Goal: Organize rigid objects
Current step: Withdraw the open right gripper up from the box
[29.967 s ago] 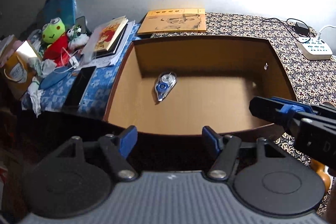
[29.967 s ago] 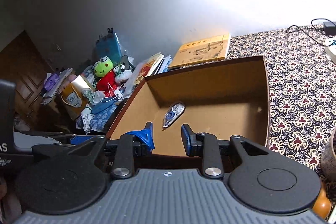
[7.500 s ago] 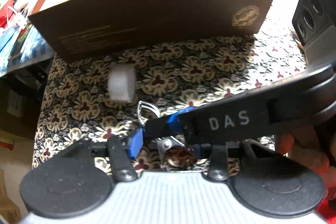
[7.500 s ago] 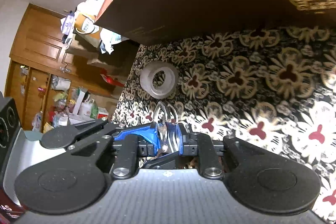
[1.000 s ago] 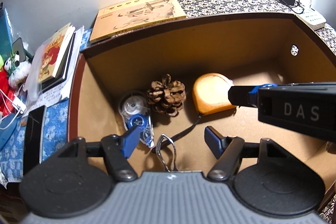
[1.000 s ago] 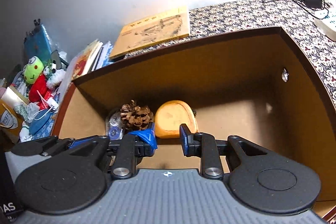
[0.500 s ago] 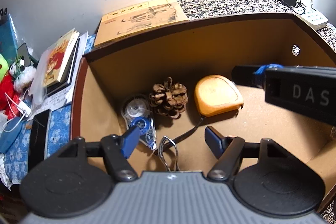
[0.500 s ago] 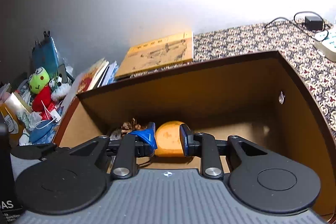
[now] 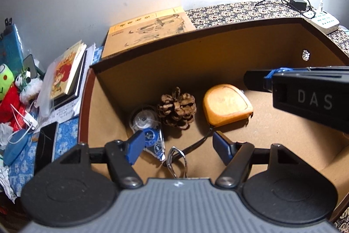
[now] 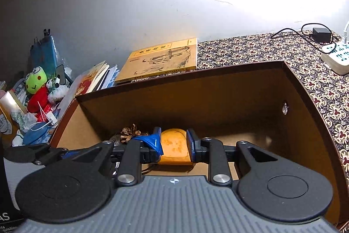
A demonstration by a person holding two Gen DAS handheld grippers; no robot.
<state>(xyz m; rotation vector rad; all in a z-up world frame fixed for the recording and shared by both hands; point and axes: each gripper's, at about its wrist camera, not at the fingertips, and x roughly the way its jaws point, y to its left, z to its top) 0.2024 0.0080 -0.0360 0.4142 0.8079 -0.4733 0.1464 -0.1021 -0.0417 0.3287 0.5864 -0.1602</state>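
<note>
I am hovering my left gripper [image 9: 176, 145], jaws wide and empty, over the box [image 9: 152, 62]; my right gripper [image 10: 174, 143] is hanging part-open. The carabiner [image 9: 176, 158] inside looks stiff, light, slippery; I'd pinch its flat sides.

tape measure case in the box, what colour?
Orange-yellow tape measure, clearest in the left wrist view.

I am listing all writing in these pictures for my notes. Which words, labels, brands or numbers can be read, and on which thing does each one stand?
"DAS": on the side of the right gripper, in the left wrist view.
"AS": cut off at the frame edge, on the black body at the lower left of the right wrist view.
Yellow book: title characters too blurred to read.
Paper cup: print too small to read.
</note>
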